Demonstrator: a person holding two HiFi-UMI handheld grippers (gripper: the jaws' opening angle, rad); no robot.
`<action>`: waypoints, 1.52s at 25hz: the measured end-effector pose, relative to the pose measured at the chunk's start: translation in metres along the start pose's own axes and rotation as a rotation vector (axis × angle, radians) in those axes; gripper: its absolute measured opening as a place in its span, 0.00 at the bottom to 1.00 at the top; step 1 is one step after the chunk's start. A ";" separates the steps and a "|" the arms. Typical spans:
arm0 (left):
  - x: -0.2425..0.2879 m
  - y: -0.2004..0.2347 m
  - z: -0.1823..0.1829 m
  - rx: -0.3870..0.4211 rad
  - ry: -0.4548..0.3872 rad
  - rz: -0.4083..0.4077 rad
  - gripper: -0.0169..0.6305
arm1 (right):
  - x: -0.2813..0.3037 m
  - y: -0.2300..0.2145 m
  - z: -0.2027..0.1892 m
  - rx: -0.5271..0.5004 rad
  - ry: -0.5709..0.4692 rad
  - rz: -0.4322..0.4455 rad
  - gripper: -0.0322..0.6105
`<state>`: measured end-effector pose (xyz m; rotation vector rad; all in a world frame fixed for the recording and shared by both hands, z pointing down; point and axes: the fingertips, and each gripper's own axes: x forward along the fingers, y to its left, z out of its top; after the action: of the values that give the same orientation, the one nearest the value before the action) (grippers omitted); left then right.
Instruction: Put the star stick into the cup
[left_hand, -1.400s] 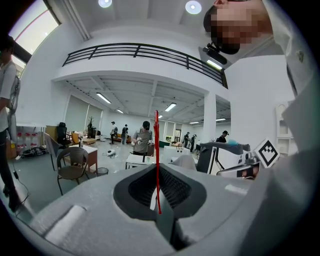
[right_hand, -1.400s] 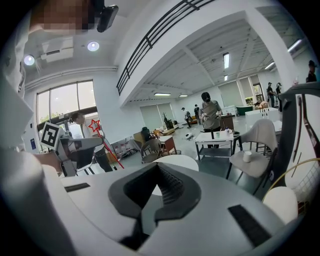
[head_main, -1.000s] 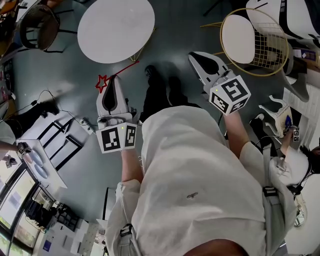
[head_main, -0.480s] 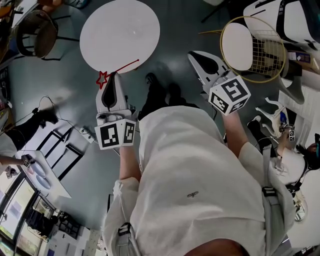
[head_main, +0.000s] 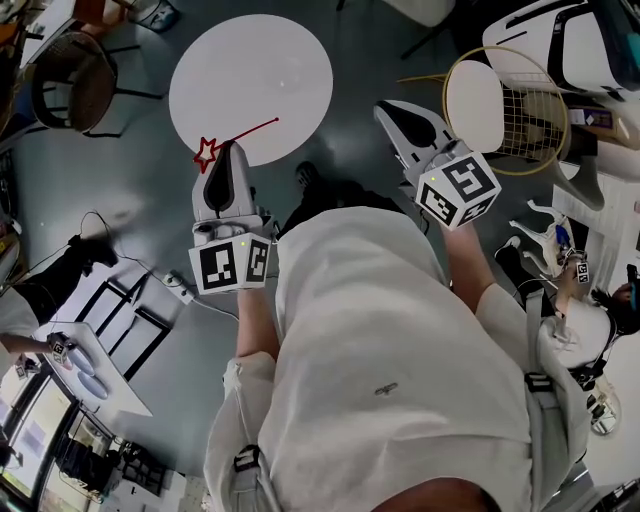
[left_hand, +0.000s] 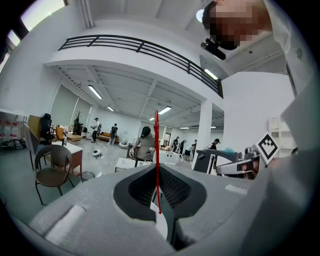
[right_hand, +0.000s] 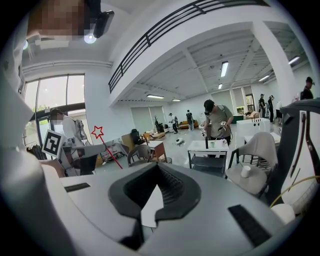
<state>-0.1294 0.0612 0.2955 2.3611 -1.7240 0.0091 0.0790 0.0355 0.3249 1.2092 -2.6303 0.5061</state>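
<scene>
The person stands with both forearms raised in front of the body, a gripper in each hand. The left gripper (head_main: 231, 152) points forward and a little up, its marker cube (head_main: 232, 265) just above the bare left forearm (head_main: 256, 325). Its jaws are pinched on the thin star stick (head_main: 240, 135), which crosses between them. The right gripper (head_main: 386, 109) is held at about the same height, well apart from the left, angled slightly inward. Its jaws are drawn together with nothing between them, and its marker cube (head_main: 458, 188) is tilted.
</scene>
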 end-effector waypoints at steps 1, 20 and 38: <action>0.001 0.003 0.000 -0.001 -0.001 -0.005 0.06 | 0.003 0.001 0.000 0.000 0.002 -0.004 0.06; 0.021 0.046 -0.020 -0.043 0.053 -0.043 0.06 | 0.043 0.013 -0.011 0.028 0.072 -0.024 0.06; 0.092 0.056 0.002 -0.089 0.020 0.178 0.06 | 0.145 -0.054 0.047 -0.025 0.085 0.219 0.06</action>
<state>-0.1534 -0.0415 0.3152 2.1319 -1.8782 -0.0162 0.0247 -0.1159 0.3404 0.8764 -2.7016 0.5466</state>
